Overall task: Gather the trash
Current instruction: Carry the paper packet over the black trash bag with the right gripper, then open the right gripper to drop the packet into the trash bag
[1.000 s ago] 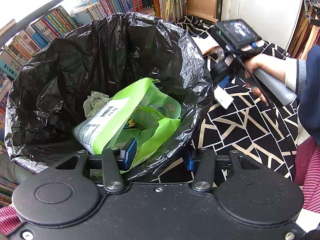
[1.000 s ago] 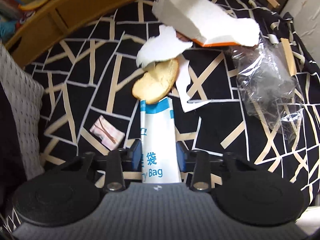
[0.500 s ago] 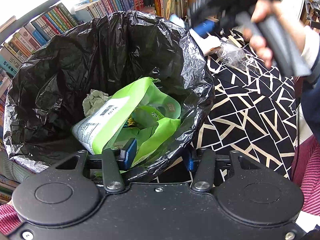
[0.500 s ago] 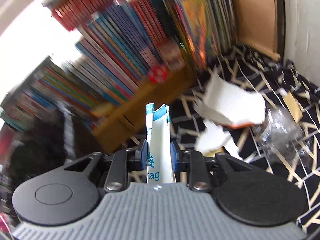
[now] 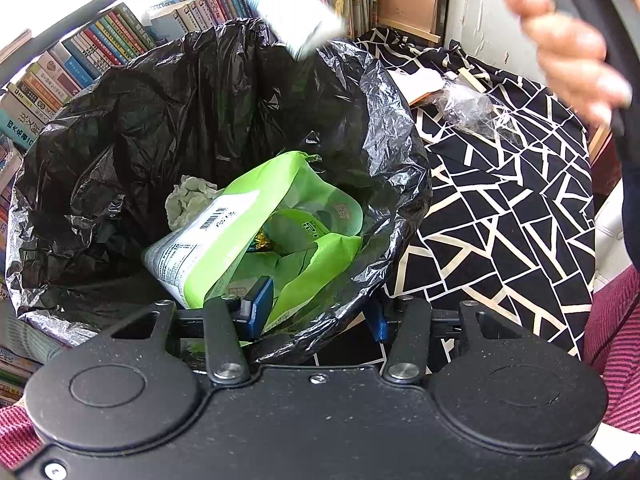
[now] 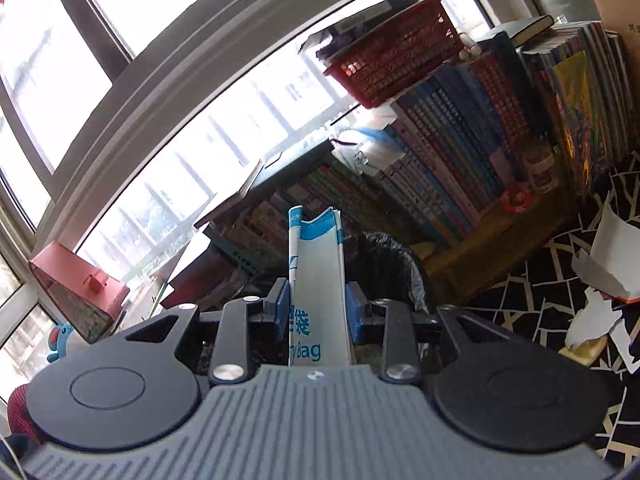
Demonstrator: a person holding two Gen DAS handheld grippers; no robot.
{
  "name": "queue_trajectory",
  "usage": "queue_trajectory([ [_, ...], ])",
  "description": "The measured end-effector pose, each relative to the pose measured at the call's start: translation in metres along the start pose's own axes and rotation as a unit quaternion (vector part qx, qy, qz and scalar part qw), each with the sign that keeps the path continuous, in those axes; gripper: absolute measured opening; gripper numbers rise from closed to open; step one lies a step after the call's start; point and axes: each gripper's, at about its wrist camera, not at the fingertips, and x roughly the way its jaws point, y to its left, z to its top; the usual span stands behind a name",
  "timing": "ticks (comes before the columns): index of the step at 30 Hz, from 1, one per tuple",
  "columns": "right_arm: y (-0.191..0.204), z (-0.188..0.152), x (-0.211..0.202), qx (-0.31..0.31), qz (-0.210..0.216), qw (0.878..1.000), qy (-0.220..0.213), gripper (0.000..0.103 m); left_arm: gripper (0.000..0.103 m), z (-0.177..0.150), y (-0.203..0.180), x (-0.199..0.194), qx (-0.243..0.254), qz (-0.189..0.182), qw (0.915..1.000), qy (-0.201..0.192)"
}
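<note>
A bin lined with a black trash bag (image 5: pixel 160 120) fills the left wrist view. Inside lie a green snack wrapper (image 5: pixel 248 240) and a crumpled tissue (image 5: pixel 188 200). My left gripper (image 5: pixel 318 314) clamps the bag's near rim, one finger inside and one outside. My right gripper (image 6: pixel 316 308) is shut on a white and blue paper bag (image 6: pixel 318 264), held upright. In the left wrist view that paper bag (image 5: pixel 296 12) hangs blurred above the bin's far rim, with a hand (image 5: pixel 568 40) on the handle. The black bag (image 6: pixel 384 252) sits just beyond the right fingers.
A black and cream patterned cloth (image 5: pixel 500 220) covers the surface to the right of the bin. On it lie clear plastic wrap (image 5: pixel 472 108), torn white paper (image 6: pixel 612 256) and a piece of bread (image 6: pixel 588 346). Bookshelves (image 6: pixel 460 168) and a red basket (image 6: pixel 392 64) stand behind.
My right gripper lifted the paper bag off the cloth and swung it up and left, over the bin. The left gripper and bin have stayed put.
</note>
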Motion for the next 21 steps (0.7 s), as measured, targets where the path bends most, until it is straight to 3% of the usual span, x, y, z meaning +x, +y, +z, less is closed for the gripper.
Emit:
queue_trajectory([
  [4, 0.008, -0.014, 0.013, -0.012, -0.007, 0.999, 0.031, 0.036, 0.047, 0.000, 0.000, 0.000, 0.001, 0.000, 1.0000, 0.000],
  [13, 0.012, -0.025, 0.019, -0.024, -0.017, 0.998, 0.052, 0.057, 0.046, 0.000, 0.000, 0.000, 0.000, 0.000, 1.0000, 0.000],
  [21, 0.011, -0.025, 0.023, -0.021, -0.024, 0.998, 0.055, 0.057, 0.046, 0.000, 0.000, 0.000, 0.000, 0.000, 1.0000, 0.000],
])
